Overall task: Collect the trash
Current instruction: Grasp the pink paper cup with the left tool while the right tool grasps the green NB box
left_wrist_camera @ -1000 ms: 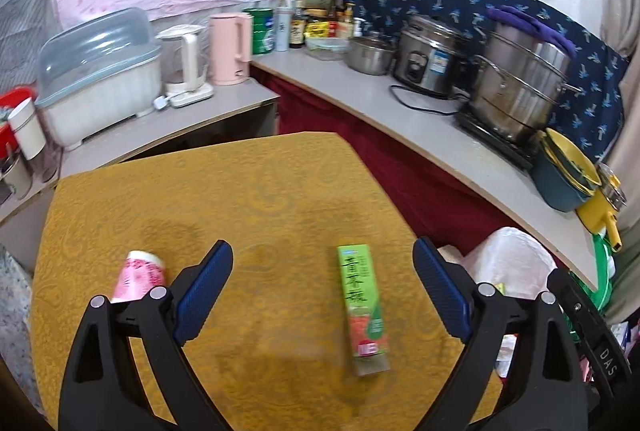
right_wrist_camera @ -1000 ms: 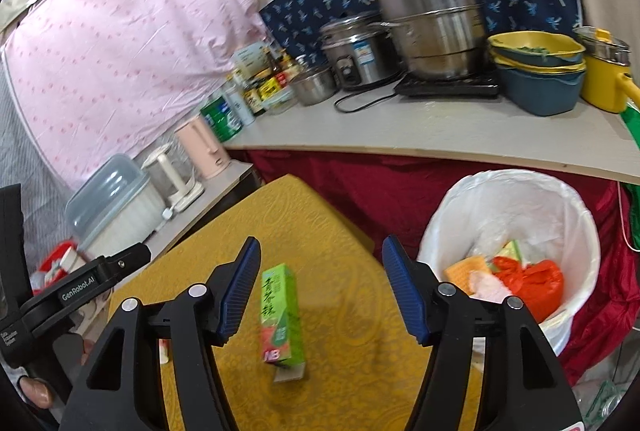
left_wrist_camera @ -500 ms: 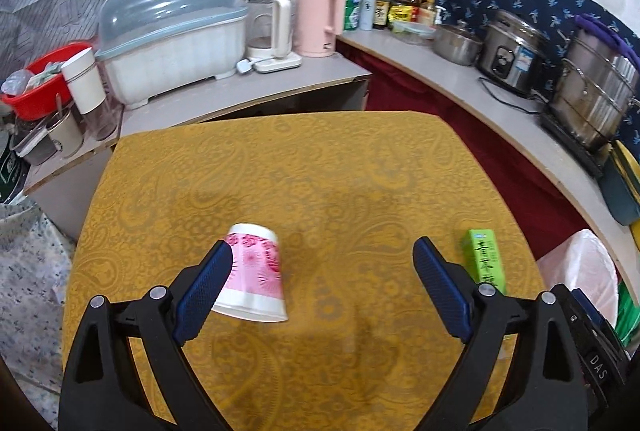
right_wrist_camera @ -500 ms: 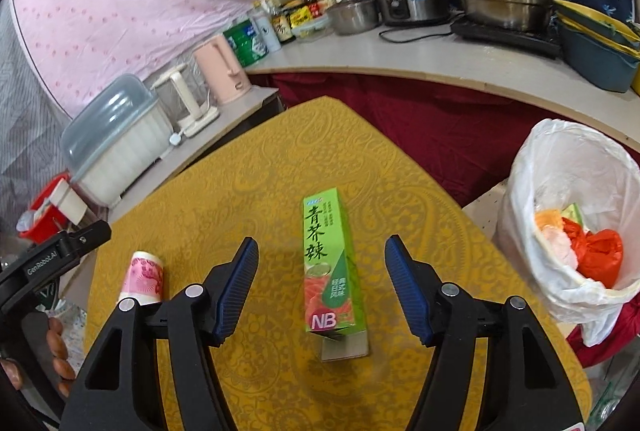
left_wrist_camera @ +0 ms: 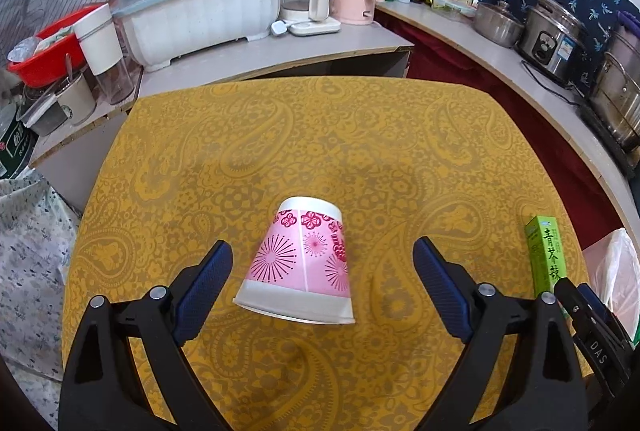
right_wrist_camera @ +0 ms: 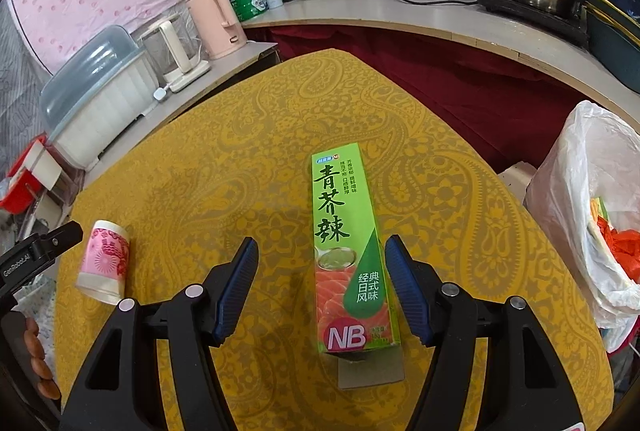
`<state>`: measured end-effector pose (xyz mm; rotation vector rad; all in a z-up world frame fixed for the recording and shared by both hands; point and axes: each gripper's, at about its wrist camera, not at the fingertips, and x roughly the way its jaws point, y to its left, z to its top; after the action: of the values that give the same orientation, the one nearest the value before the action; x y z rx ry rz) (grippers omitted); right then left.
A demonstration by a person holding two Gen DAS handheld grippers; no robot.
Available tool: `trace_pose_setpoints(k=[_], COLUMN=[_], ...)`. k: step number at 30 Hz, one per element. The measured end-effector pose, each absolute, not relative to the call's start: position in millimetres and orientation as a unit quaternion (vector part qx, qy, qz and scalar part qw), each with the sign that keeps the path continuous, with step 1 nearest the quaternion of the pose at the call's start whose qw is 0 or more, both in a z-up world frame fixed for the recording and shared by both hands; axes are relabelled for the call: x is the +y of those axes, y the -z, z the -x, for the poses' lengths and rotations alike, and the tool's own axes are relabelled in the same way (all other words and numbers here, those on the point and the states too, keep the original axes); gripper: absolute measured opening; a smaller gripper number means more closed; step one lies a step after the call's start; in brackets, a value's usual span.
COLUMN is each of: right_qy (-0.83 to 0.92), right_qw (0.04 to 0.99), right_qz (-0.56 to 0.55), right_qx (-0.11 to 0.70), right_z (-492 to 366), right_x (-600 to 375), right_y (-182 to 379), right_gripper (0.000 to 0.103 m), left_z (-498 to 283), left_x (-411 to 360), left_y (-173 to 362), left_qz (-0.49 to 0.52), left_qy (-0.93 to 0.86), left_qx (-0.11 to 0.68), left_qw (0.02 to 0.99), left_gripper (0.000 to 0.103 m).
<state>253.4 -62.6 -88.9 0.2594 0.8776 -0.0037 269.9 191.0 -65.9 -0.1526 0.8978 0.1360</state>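
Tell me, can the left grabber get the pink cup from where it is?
Probably yes. The left gripper is open, and the pink cup lies on its side on the yellow tablecloth between the two fingers, untouched. Nothing blocks it.

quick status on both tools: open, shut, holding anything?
Left tool: open, holding nothing; pink cup lies between its fingers, untouched.
Right tool: open, holding nothing; green box lies between its fingers, no pad pressing.

Both grippers, left gripper (left_wrist_camera: 322,285) and right gripper (right_wrist_camera: 322,285), had black plastic frames, ribbed blue finger pads (left_wrist_camera: 204,291), silver pivot screws (left_wrist_camera: 157,293). White "GenRobot.AI" lettering on left one's side; "DAS" on right's.
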Motion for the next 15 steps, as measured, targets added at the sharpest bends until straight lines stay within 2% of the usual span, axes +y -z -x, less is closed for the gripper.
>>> trace_pose_setpoints(k=[15], right_qy=[0.016], right_qw=[0.886], right_qz=[-0.115], right_qx=[0.448], right_z=[-275], right_x=[-60], right_y=[115], right_gripper=[0.064], left_z=[-286], left_x=[198], left_y=[107], left_qz=[0.074], left_qy=[-0.072], left_qx=[0.471], left_qw=[0.876], left_gripper=[0.087])
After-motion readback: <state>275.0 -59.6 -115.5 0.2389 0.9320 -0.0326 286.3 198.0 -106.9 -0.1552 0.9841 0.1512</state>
